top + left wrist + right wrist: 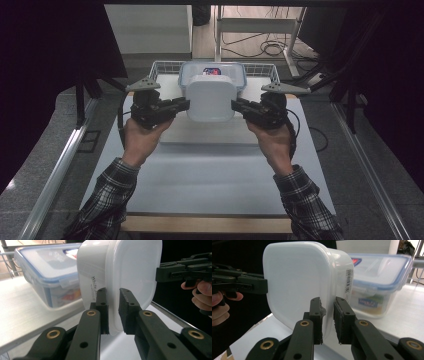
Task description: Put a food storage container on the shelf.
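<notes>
Two grippers pinch white tub by lid rim, holding it above table: left gripper at left edge, right gripper at right edge. Clear box just behind, in wire basket.

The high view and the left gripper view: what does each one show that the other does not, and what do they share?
High view alone: the wire basket, both plaid sleeves, floor cables. Left gripper view alone: printed lettering on the white container's side, and the left claw pinching its lid rim. Shared: that white container, held from both sides by the left claw and the right claw, and the blue-rimmed clip-lock box behind it.
</notes>
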Demonstrator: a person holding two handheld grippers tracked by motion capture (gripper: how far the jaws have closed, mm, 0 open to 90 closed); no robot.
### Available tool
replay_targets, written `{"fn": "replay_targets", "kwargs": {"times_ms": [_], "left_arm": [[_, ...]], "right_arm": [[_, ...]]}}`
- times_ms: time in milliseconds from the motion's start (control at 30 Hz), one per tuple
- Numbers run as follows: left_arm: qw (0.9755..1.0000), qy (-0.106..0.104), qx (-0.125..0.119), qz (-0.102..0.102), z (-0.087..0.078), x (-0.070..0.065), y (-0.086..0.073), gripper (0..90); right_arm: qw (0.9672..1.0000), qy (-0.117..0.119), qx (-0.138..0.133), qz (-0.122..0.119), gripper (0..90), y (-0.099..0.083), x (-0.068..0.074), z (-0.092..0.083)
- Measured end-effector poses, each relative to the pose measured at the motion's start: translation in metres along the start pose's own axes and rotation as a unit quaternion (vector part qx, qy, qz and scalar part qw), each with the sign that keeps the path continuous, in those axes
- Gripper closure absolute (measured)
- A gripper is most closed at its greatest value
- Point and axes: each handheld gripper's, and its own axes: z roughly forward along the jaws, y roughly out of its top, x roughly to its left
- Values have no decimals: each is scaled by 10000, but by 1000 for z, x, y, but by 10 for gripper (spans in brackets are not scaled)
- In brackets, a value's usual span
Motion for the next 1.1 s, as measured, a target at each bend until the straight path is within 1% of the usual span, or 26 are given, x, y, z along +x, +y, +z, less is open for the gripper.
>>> {"fn": "replay_targets", "kwargs": {"times_ms": [367,467,700,900,1100], "left_arm": [[9999,-57,-113,-64,-2,4,28,792],[9999,-51,-129,-68,-2,6,36,792],[9999,-28,-133,-105,1,12,53,792],[9997,-68,-82,-228,8,20,60,792],[9995,-108,-63,-284,15,26,64,788]], "right_arm": [[9999,-42,-135,-3,772,31,-2,-3],[9998,-29,-198,21,772,40,-3,-2],[9997,-73,-223,28,770,57,-8,2],[9997,-125,-154,127,765,65,-16,10],[9996,-211,-79,196,754,69,-22,18]]}}
